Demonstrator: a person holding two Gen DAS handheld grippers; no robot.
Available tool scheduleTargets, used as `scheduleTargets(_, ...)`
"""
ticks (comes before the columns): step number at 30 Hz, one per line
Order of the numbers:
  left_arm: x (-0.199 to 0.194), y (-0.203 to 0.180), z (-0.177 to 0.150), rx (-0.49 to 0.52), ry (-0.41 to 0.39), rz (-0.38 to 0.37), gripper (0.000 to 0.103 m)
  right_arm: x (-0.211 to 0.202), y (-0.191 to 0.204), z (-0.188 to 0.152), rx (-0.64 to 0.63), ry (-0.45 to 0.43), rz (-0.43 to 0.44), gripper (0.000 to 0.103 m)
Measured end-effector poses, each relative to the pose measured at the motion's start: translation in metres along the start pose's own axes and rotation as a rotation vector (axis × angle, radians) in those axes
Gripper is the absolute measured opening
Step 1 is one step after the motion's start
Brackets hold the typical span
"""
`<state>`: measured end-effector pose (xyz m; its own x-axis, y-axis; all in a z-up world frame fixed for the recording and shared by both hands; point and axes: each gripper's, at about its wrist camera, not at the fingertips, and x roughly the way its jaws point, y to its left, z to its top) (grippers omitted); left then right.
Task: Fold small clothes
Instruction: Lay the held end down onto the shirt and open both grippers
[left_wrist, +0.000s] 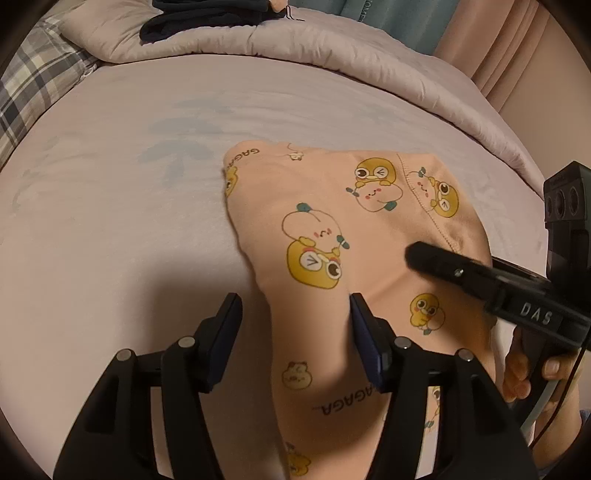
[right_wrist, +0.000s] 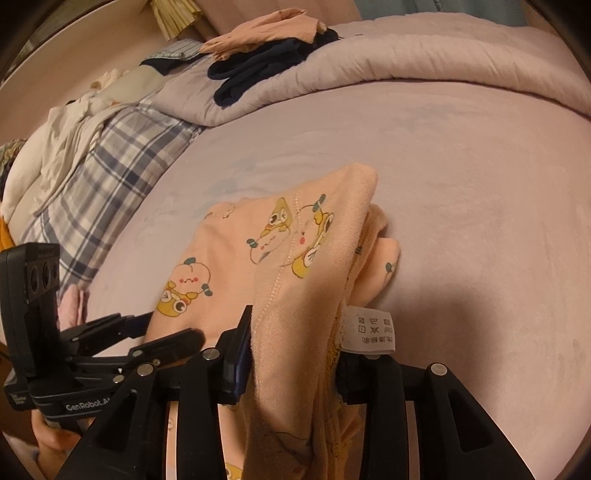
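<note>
Two black two-finger grippers work one peach-pink cotton garment printed with yellow cartoon ducks (left_wrist: 332, 236); it lies half folded on the pale lilac bed sheet (left_wrist: 110, 240), near the middle of the bed, running toward six o'clock under my tools.

My left gripper (left_wrist: 295, 325) stands released; its blue-padded jaws sit apart with a raised ridge of the cloth between them, the pad at three o'clock looks to brush the fabric, the other stands clear of it.

My right gripper (right_wrist: 291, 354) straddles a thick bunched edge of the same garment; the cloth drapes over the jaws and hides the pads, so I cannot tell whether it grips or has let go; a white care label (right_wrist: 369, 328) hangs at the two o'clock side of that bunch.

Risks as I judge them: with the left side free, any pull from the right could drag the whole piece across the sheet and undo the fold; the layers at the right look loose and uneven, so they may slide apart or spring open; the label or seam might snag on a pad as I withdraw; a rumpled lilac quilt (left_wrist: 332, 55) at twelve o'clock carries dark navy folded clothing (left_wrist: 199, 18), well apart.
</note>
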<state>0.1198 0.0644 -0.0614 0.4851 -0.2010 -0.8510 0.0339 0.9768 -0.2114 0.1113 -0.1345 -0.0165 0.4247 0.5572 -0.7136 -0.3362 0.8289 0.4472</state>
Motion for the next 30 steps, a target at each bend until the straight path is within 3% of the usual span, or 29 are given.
scheduleTargets(10,-0.011,0.005,-0.008,-0.005,-0.006,0.027,0.064,-0.015,-0.01,-0.004,0.039,-0.023,-0.039,0.037)
scheduleTargets(14,-0.01,0.009,-0.008,-0.014,-0.003,0.038,0.067,-0.013,-0.007,-0.005,0.02,-0.008,-0.078,0.045)
scheduleTargets(30,-0.023,0.012,-0.031,-0.045,0.0,0.074,0.069,-0.026,0.005,-0.023,-0.058,0.008,-0.141,0.045)
